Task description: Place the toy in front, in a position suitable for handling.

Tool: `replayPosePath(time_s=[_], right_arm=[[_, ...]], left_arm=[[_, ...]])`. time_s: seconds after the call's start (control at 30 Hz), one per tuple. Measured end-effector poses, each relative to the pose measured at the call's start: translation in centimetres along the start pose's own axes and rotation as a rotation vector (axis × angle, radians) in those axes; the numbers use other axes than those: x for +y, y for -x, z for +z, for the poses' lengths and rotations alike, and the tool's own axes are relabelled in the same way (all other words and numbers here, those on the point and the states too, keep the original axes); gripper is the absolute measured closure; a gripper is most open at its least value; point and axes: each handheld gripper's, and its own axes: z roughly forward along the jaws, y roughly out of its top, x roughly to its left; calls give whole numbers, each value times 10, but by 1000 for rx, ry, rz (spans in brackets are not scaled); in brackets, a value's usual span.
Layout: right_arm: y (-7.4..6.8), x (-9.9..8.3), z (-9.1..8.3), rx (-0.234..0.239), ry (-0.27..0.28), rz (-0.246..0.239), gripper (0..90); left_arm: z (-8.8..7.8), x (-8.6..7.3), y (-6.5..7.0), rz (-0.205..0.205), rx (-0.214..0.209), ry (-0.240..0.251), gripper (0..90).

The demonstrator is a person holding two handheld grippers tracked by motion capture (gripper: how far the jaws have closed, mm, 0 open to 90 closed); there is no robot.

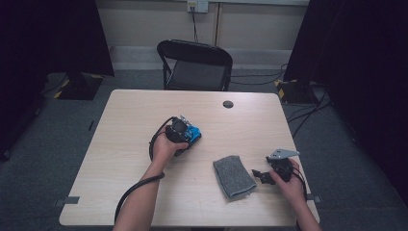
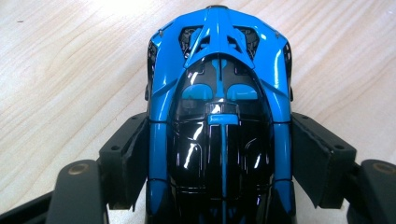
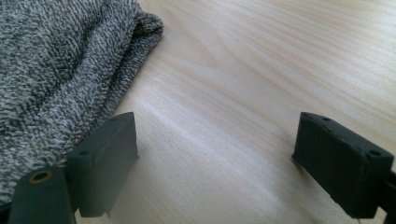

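1. Dark curtains hang on both sides of the room, a black folding chair (image 1: 195, 65) stands at the far edge of the pale wooden table (image 1: 125, 120), and a small dark cap (image 1: 228, 104) sits in the tabletop near that far edge.

2. Near the middle of the table, a little toward its left edge, the left gripper (image 1: 185, 134) has a glossy blue and black toy car (image 2: 219, 116) between its jaws. In the left gripper view the two black pads flank the car's sides about halfway along its body; they look to be touching its flanks, so I judge it clamped. Taking it across the narrow waist seems sensible: the sides there are nearly parallel, so the shiny shell is less likely to slip out.

3. The car appears to rest on or just above the wood; I cannot tell which.

4. Toward the near right corner lies a folded grey towel (image 1: 234, 175), flat on the table. The right gripper (image 1: 262, 175) waits just beside the towel's right edge, jaws standing apart with nothing between them but bare wood, as the right gripper view shows; one jaw sits right against the cloth's fringe (image 3: 60, 93). Held low and open like that, it looks ready to pinch the towel, perhaps for wiping the car.

5. Containers: I see none on the table, nothing sits inside anything.
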Motion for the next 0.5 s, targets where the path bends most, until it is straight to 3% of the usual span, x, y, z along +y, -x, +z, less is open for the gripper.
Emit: replayPosePath(time_s=[0.5], right_arm=[[0, 0, 0, 1, -1, 0, 129]], left_arm=[[6, -1, -1, -28, 8, -6, 273]])
